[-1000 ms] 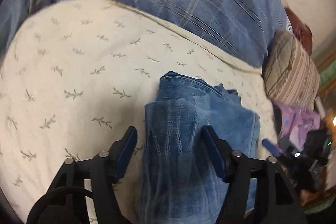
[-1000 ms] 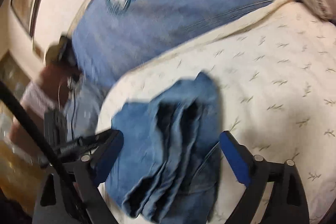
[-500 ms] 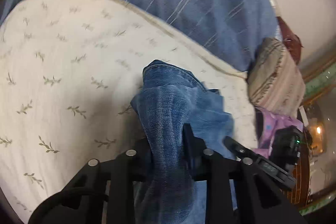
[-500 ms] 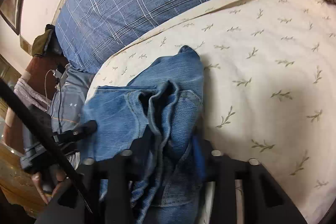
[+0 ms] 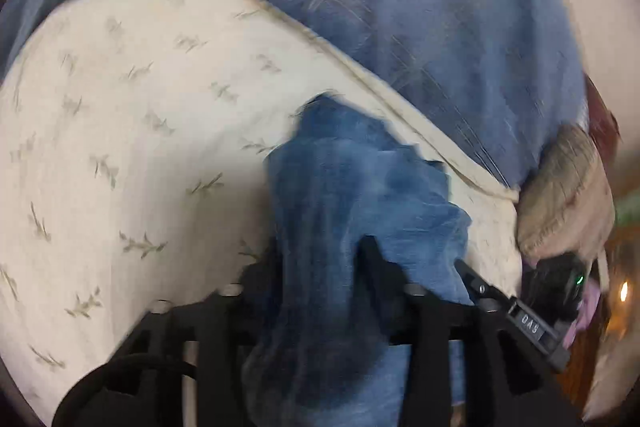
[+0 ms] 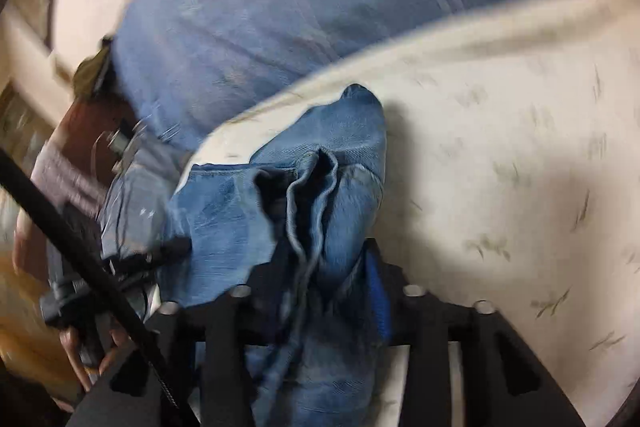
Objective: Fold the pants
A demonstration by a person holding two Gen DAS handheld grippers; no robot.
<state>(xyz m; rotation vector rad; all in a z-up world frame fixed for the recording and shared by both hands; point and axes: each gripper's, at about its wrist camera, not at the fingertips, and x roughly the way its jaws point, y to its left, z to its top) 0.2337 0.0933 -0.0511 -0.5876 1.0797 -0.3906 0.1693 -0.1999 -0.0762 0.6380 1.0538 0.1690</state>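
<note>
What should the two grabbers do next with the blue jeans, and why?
Probably let go fully and back away. The jeans already lie bunched in a folded stack on the leaf-print sheet, and both the left gripper and right gripper have just been opening, with denim between their fingers. Blur hides whether the pads press.

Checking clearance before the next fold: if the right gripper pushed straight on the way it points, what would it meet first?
The right gripper already has the bunched blue denim jeans between its jaws; beyond them, probably the cream leaf-print bedsheet.
</note>
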